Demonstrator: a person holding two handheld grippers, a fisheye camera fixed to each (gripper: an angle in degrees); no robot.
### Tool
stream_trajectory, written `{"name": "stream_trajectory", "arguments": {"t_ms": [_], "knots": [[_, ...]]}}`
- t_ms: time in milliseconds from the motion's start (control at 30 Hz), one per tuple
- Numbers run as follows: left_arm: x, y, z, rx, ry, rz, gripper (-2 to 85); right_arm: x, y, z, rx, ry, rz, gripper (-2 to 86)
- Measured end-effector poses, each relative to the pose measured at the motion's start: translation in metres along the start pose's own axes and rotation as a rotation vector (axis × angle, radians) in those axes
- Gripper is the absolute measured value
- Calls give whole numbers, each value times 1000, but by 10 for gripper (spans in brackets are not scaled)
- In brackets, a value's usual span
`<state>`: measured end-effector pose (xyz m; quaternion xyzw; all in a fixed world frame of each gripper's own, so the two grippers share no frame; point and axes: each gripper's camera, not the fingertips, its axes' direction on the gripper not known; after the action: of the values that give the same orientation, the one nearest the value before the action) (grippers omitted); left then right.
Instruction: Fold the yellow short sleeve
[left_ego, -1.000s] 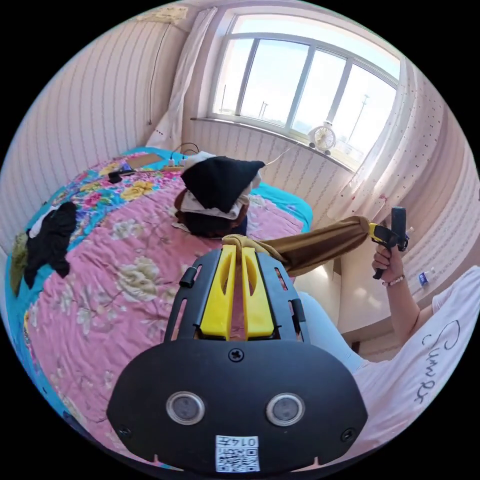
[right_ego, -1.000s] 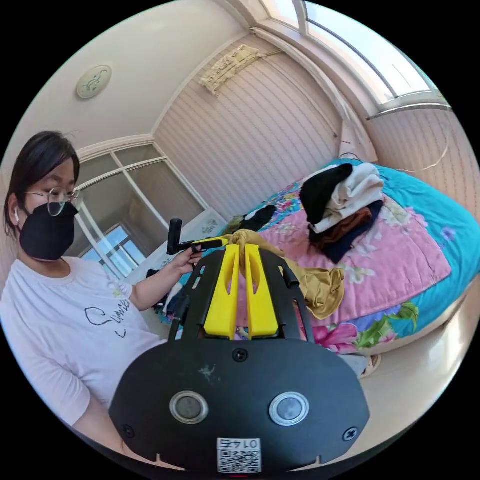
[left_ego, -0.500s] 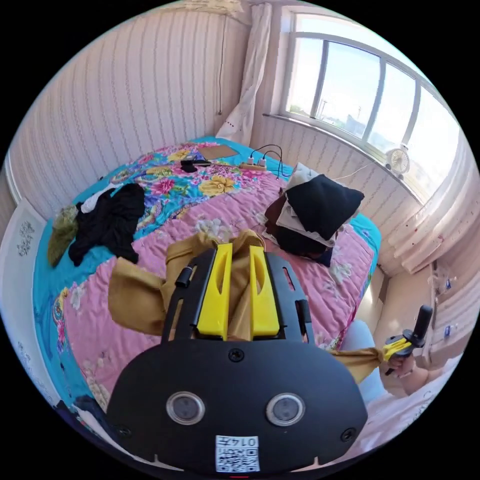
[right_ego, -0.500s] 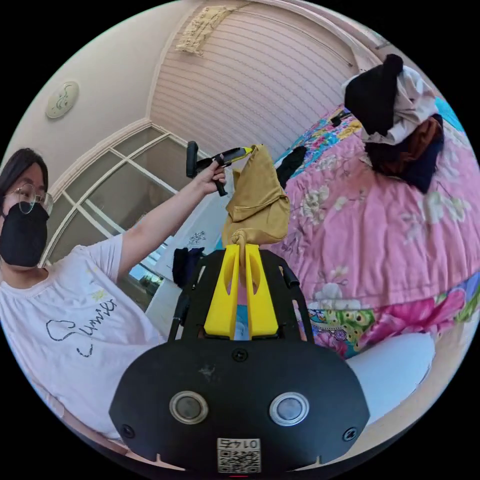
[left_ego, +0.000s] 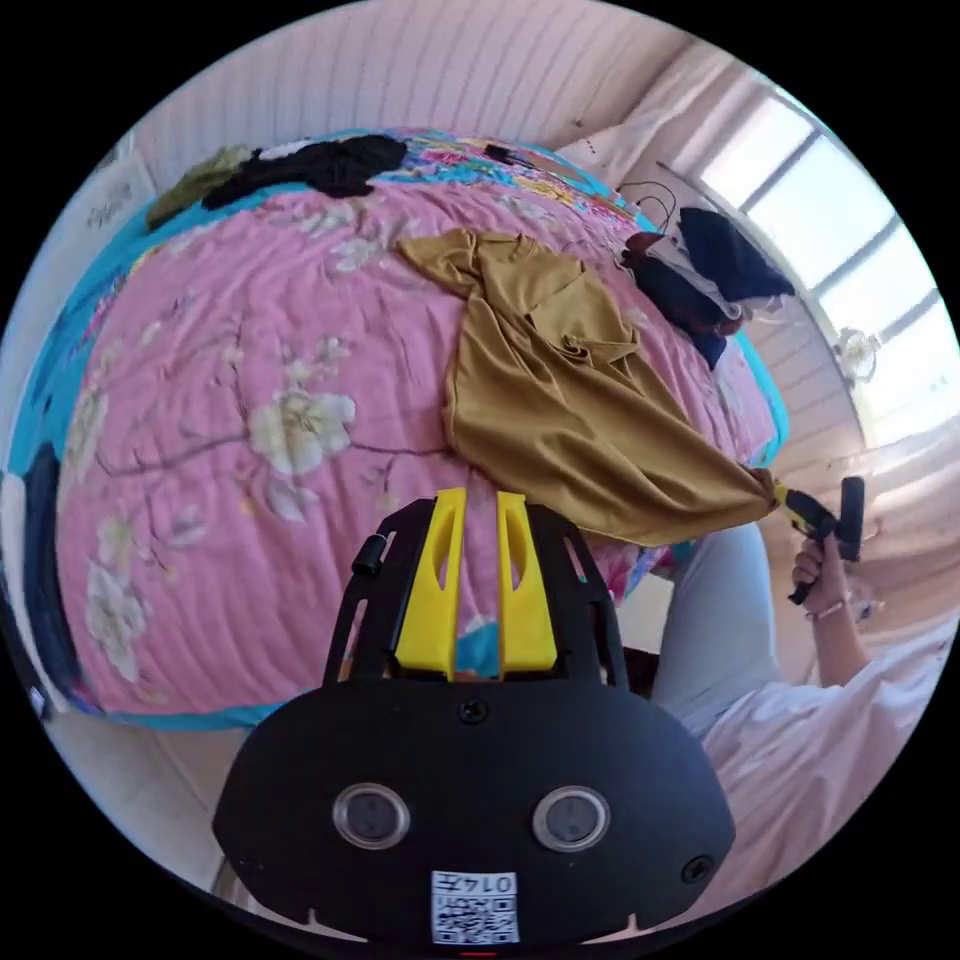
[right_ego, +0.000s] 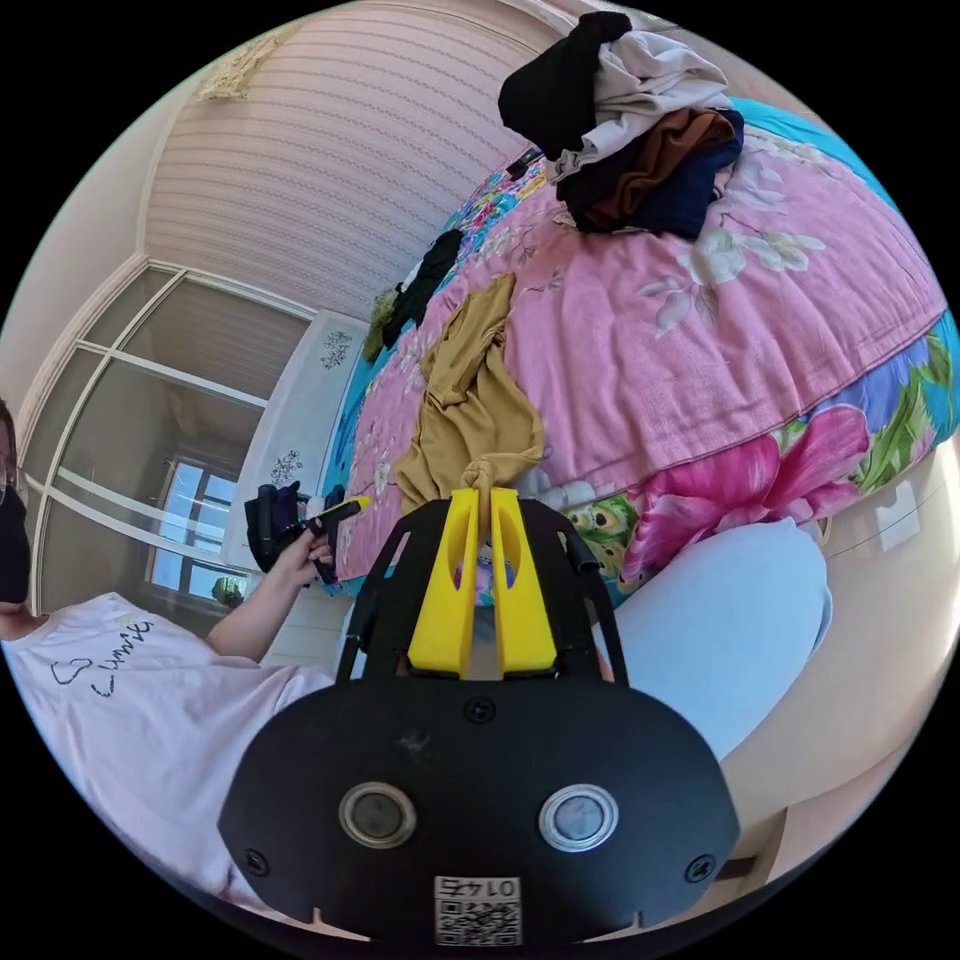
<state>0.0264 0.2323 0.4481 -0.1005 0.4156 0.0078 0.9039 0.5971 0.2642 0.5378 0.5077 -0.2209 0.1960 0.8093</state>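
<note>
One corner of the yellow short sleeve (right_ego: 470, 400) bunches between your right gripper (right_ego: 480, 497)'s clenched jaws, your left gripper (left_ego: 478, 500) empty-jawed; tugging risks dragging it off the bed (left_ego: 200, 400).

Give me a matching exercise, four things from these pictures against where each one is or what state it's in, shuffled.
Things:
1. left gripper
2. right gripper
3. yellow short sleeve
4. clothes pile

States:
A. stacked near the bed's far edge
B. shut on a bunched corner
C. gripping nothing
D. spread on the pink quilt

Pairs: 1-C, 2-B, 3-D, 4-A
</note>
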Motion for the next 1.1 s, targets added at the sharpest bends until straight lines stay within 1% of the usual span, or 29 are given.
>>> {"name": "stream_trajectory", "arguments": {"t_ms": [67,133,200,267,300,367,433,467,567,633,667,700,733,800,867,933,1000,1067,1100], "knots": [[6,11,9,26,59,-31,49,-8,-7,-9,41,-22,-12,10],[23,13,20,11,36,2,51,-17,-14,-21,110,-39,-40,10],[31,9,25,12,6,-9,58,-28,-25,-39,206,41,-93,10],[32,3,23,11,-23,8,62,-28,-34,-46,236,125,-91,10],[34,0,19,6,-59,25,63,-25,-40,-46,231,174,-86,10],[36,-3,12,8,-110,64,65,-20,-48,-40,188,213,-72,10],[40,-9,7,17,-150,118,67,-17,-52,-33,158,190,-54,10],[44,-15,2,49,-155,149,78,-17,-52,-29,149,159,-41,10],[52,-35,-7,128,-130,223,84,-21,-52,-24,147,149,-23,10],[55,-47,-6,99,-82,265,53,-25,-50,-27,169,151,-26,10],[54,-55,-8,53,-33,253,12,-28,-50,-30,184,152,-30,10],[55,-60,-20,57,2,247,4,-31,-51,-34,196,153,-35,10],[56,-62,-30,79,8,252,0,-32,-52,-36,201,154,-39,10],[64,-76,-69,189,-11,260,-5,-35,-58,-43,211,163,-57,10],[73,-100,-89,222,-4,268,-4,-34,-66,-43,212,193,-57,10],[83,-125,-99,215,-44,271,3,-31,-73,-42,228,213,-44,10],[90,-150,-100,149,-153,253,30,-24,-81,-36,220,239,0,10],[85,-157,-105,100,-185,206,51,-21,-85,-32,204,260,17,10],[79,-155,-112,79,-169,177,57,-18,-86,-29,192,278,23,10]]}}
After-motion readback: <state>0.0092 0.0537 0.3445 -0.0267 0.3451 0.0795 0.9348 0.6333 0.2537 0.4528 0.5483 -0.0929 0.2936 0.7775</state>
